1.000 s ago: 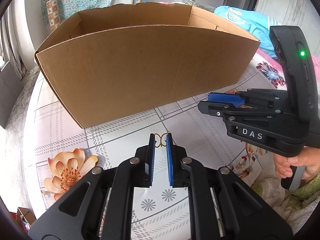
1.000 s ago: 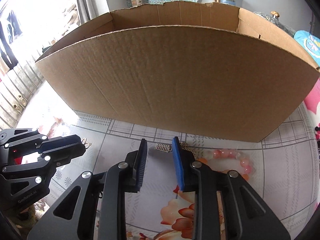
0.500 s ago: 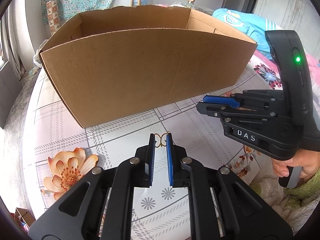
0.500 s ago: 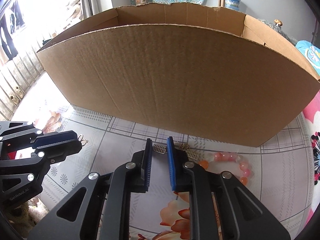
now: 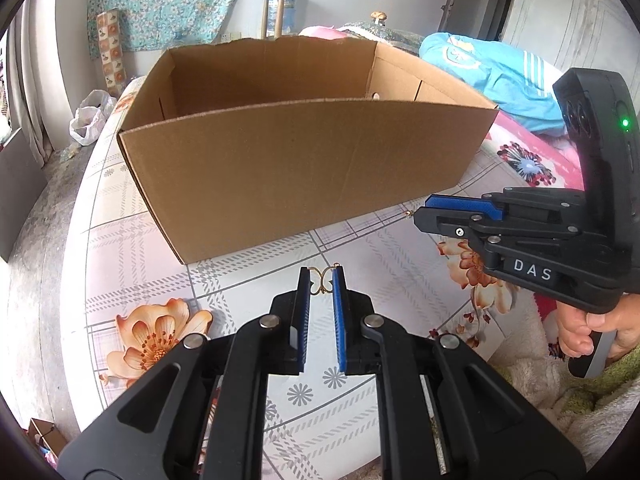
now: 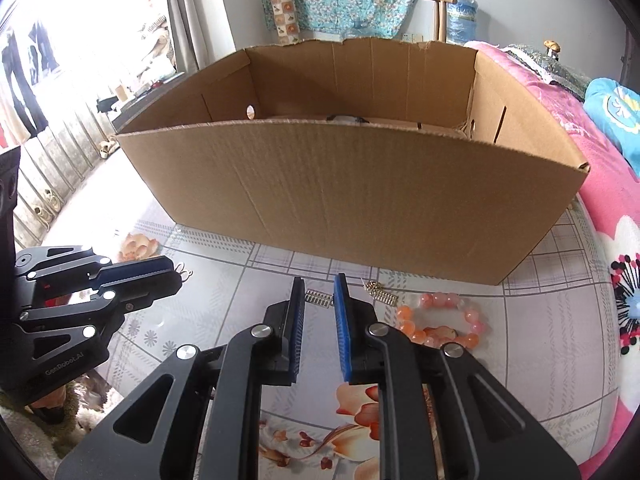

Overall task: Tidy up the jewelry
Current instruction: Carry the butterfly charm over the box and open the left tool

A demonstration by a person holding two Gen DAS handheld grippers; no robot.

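Jewelry sits pinched in both your claws: the left gripper [image 5: 321, 280] clamps a small gold butterfly-shaped earring [image 5: 321, 279], the right gripper [image 6: 319, 294], newly closed, grips a ridged silver charm [image 6: 319, 299], both now lifted toward the brown cardboard box [image 6: 360, 200] at twelve o'clock.

Right tongs [image 6: 318, 294] pinch beaded earring [image 6: 319, 298]; bead bracelet [image 6: 438, 320] beside cardboard box [image 6: 352, 196]
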